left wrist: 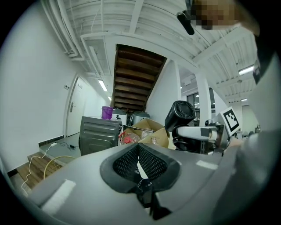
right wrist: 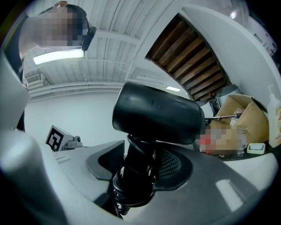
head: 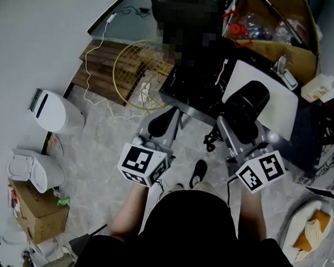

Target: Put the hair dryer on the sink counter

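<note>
The black hair dryer is held up over the white sink basin of the black sink counter. My right gripper is shut on its handle. In the right gripper view the handle, with the cord wound round it, sits between the jaws and the dryer's barrel points up. My left gripper hangs to the left of the counter's near corner, shut with nothing in it; its pads meet. From the left gripper view the hair dryer shows at the right.
A yellow wire guard and a white cable lie on the floor at the left. White bins and a cardboard box stand lower left. An open cardboard box sits behind the counter. A cushion lies lower right.
</note>
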Demonstrator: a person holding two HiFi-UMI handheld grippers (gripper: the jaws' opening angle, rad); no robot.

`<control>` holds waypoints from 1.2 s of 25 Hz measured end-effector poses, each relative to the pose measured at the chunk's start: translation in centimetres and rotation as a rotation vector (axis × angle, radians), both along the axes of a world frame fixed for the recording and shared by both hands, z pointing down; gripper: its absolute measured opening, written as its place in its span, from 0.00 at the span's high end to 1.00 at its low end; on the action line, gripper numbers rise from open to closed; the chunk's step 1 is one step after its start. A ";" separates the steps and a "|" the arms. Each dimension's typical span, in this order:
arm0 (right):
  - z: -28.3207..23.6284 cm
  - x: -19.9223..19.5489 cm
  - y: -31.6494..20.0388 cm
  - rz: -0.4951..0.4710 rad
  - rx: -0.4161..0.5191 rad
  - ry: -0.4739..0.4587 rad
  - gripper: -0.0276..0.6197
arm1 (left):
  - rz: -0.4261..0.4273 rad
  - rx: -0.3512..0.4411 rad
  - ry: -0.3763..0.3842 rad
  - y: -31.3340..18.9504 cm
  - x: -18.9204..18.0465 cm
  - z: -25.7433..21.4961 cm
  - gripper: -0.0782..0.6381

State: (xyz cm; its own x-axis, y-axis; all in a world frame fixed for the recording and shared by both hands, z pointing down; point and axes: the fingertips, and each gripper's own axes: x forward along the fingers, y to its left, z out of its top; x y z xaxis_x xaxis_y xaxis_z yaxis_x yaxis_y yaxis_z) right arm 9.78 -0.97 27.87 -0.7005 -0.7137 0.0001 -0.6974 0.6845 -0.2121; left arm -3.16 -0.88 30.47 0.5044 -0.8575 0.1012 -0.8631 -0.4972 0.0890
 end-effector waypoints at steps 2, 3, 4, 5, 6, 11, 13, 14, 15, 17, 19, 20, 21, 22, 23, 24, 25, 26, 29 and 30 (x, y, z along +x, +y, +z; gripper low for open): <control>0.3 0.2 -1.4 -0.021 -0.009 -0.004 0.62 | -0.010 -0.002 -0.007 -1.1 0.5 0.1 0.89; 0.5 0.3 -2.0 -0.031 -0.012 -0.006 0.62 | -0.017 -0.003 -0.009 -1.6 0.8 0.2 0.89; 0.6 0.4 -2.6 -0.041 -0.016 -0.007 0.62 | -0.025 -0.005 -0.010 -2.1 0.9 0.2 0.89; 0.8 0.5 -3.1 -0.050 -0.022 -0.008 0.62 | -0.034 -0.008 -0.009 -2.4 1.1 0.3 0.89; 1.0 0.6 -3.5 -0.058 -0.029 -0.009 0.62 | -0.043 -0.011 -0.008 -2.7 1.2 0.4 0.89; 1.9 1.0 -5.2 -0.087 -0.052 0.001 0.62 | -0.065 -0.020 -0.022 -3.9 2.1 1.0 0.89; 2.1 1.0 -5.6 -0.095 -0.060 0.004 0.62 | -0.071 -0.022 -0.022 -4.1 2.3 1.1 0.89; 2.2 1.0 -5.8 -0.099 -0.064 0.007 0.62 | -0.075 -0.023 -0.020 -4.3 2.2 1.1 0.89; 2.3 0.9 -6.0 -0.102 -0.067 0.011 0.62 | -0.080 -0.023 -0.018 -4.5 2.1 1.0 0.89; 2.4 0.6 -6.5 -0.105 -0.075 0.017 0.62 | -0.089 -0.025 -0.012 -4.8 1.6 1.1 0.89; 2.6 0.3 -7.0 -0.104 -0.087 0.020 0.62 | -0.095 -0.028 -0.010 -5.2 1.1 1.2 0.89; 2.8 0.1 -7.2 -0.102 -0.093 0.022 0.62 | -0.096 -0.030 -0.008 -5.5 0.9 1.3 0.89; 3.0 0.0 -7.5 -0.099 -0.099 0.026 0.62 | -0.096 -0.032 -0.006 -5.8 0.7 1.4 0.89; 3.2 -0.1 -7.8 -0.094 -0.106 0.031 0.62 | -0.094 -0.034 -0.003 -6.2 0.5 1.6 0.89; 3.4 -0.2 -8.2 -0.088 -0.113 0.035 0.62 | -0.091 -0.037 0.000 -6.6 0.3 1.7 0.89; 3.6 -0.3 -8.6 -0.082 -0.120 0.039 0.62 | -0.086 -0.038 0.003 -7.0 0.1 1.8 0.89; 3.7 -0.5 -9.0 -0.076 -0.127 0.044 0.62 | -0.081 -0.040 0.006 -7.5 0.0 1.9 0.89; 3.9 -0.7 -9.4 -0.073 -0.132 0.050 0.62 | -0.074 -0.043 0.008 -7.9 -0.2 2.0 0.89; 4.3 -1.4 -10.6 -0.058 -0.150 0.063 0.62 | -0.046 -0.060 0.011 -9.5 -0.6 2.7 0.89; 4.4 -1.7 -11.1 -0.050 -0.158 0.065 0.62 | -0.034 -0.067 0.013 -10.2 -0.7 2.8 0.89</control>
